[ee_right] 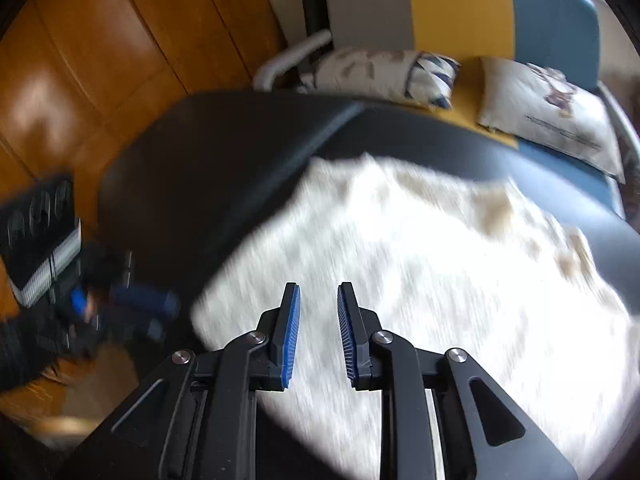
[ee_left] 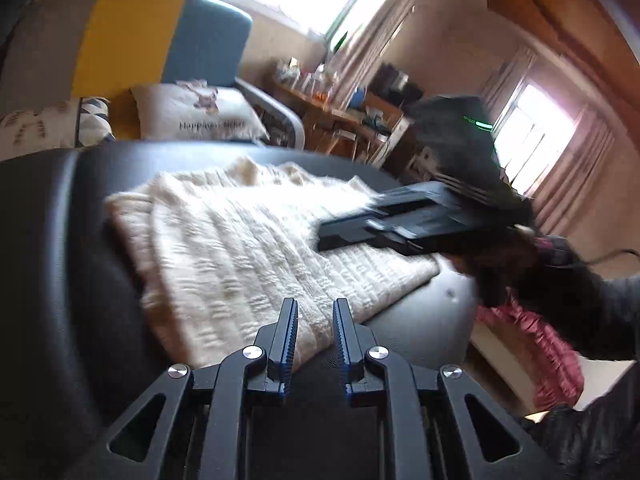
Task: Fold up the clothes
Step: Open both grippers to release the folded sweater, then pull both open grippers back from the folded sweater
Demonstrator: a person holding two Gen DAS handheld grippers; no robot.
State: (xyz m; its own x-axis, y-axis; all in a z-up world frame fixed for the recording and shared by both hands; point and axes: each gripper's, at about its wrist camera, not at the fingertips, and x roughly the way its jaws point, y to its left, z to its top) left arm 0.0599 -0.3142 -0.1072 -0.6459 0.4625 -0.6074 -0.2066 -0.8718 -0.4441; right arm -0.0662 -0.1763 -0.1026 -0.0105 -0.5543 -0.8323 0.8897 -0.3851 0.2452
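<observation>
The cream knit sweater [ee_left: 256,236] is seen lying in a folded slab on the black table [ee_left: 52,260]; both the left gripper [ee_left: 314,336] and right gripper [ee_right: 319,332] are held spread, empty.

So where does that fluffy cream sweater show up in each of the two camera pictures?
Left wrist view: the cream sweater lies mid-frame on the black table, ahead of the left hand-held gripper; the right hand-held gripper reaches over its right side.
Right wrist view: the sweater fills the lower right, blurred, beneath the right hand-held gripper.
Shared landmark: the grey, yellow and blue sofa back.
</observation>
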